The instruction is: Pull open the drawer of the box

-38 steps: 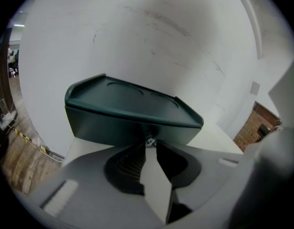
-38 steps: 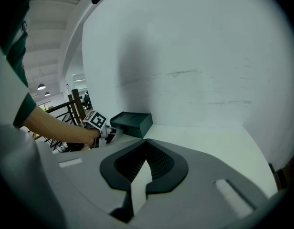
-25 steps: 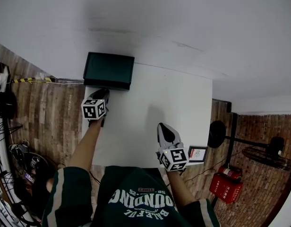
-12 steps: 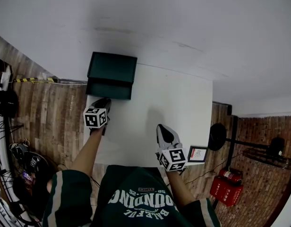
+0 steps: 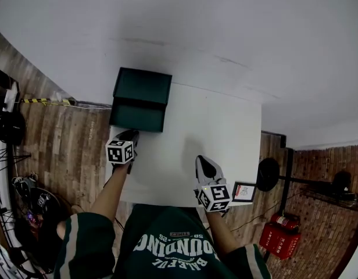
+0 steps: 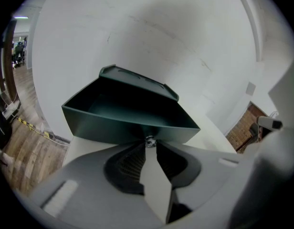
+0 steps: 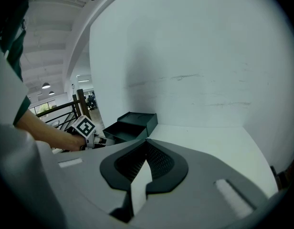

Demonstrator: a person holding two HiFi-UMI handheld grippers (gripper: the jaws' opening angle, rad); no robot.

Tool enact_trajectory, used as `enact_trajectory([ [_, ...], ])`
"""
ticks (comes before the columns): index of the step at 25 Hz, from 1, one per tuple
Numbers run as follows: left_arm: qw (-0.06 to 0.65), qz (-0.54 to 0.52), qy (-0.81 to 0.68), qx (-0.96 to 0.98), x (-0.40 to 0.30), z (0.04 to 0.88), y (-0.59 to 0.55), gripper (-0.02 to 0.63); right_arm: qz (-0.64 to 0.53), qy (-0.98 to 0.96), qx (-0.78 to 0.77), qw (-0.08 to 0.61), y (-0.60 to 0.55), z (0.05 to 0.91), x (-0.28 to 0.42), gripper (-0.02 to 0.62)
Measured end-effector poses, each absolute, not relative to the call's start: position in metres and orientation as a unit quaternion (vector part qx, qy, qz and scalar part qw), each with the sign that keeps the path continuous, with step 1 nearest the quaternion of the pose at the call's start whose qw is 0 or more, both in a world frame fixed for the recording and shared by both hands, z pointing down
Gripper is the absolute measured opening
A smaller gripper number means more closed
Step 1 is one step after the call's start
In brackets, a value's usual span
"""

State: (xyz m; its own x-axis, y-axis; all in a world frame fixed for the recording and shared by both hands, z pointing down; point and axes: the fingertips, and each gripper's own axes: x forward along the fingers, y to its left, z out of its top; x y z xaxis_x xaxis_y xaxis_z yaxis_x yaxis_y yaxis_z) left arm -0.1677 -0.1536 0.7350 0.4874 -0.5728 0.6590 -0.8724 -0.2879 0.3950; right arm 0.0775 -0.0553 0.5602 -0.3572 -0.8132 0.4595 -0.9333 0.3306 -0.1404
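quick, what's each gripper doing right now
left gripper: closed on the knob of the drawer.
right gripper: closed, empty.

box (image 5: pixel 143 86) on table (image 5: pixel 217 132), far-left corner; drawer (image 5: pixel 138 116) out front

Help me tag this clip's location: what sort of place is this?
Likely a workshop or studio: white table against a plain white wall, brown wood-plank floor, red fire extinguisher beside a brick wall.
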Motion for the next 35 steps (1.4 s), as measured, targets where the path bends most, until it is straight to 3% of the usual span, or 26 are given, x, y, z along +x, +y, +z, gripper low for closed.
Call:
enact_trajectory([
  [9,0.391,0.189,-0.455,0.778,-0.169,0.73,-0.148,0.129,0.186,-0.809,0.538,0.146,-0.062,0.556,0.076,0.002],
  [15,0.308,0.155,-0.472,0.811,-0.172,0.669,-0.142,0.127,0.167,-0.82,0.532,0.13,-0.084,0.542,0.071,0.002],
  [20,0.229,0.134,-0.474,0.84,-0.168,0.605,-0.144,0.052,0.147,-0.833,0.522,0.11,-0.105,0.522,0.058,0.002],
  [27,0.146,0.116,-0.47,0.862,-0.163,0.534,-0.149,0.052,0.104,-0.848,0.511,0.089,-0.128,0.489,0.04,0.002],
  [35,0.118,0.095,-0.468,0.871,-0.166,0.499,-0.15,0.052,0.076,-0.85,0.515,0.078,-0.131,0.47,0.025,0.002],
])
